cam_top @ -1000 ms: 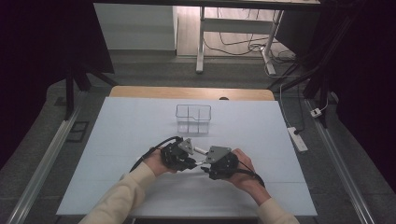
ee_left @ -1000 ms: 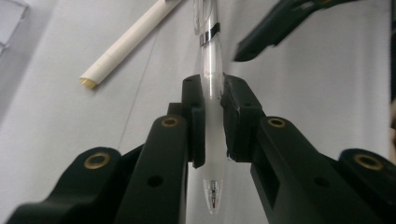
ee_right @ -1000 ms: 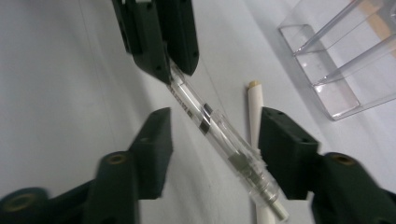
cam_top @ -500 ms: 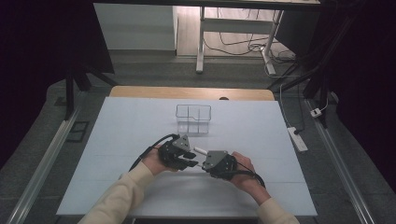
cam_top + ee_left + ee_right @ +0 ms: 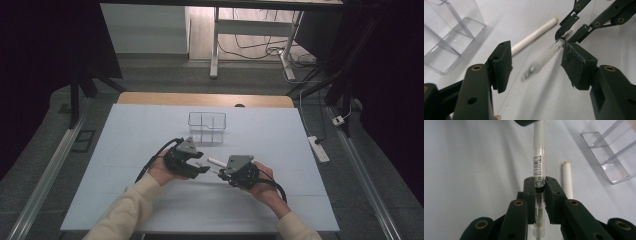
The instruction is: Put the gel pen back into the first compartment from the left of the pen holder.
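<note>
Handover was the step in hand, as we judged it: the pen [image 5: 539, 167] was passing from the left gripper [image 5: 200, 166] to the right gripper [image 5: 218, 171]. To do it well, we would keep the right grip clenched and level, and draw the left jaws straight back off the barrel without brushing it, so the pen would not twist in the pads.

In the right gripper view the jaws were clamped on the clear barrel at lower centre, the pen running up toward the top of the frame. In the left gripper view the left jaws had just been opening and stood released; the blurred pen lay between them, with no pad pressing on it.

In the high view both hands sat low in the centre, the grippers tip to tip, each pointing inward. A loose white cap [image 5: 534, 37] lay on the table [image 5: 125, 200] just beyond them, and the clear organizer [image 5: 207, 127] stood farther up, near the centre.
</note>
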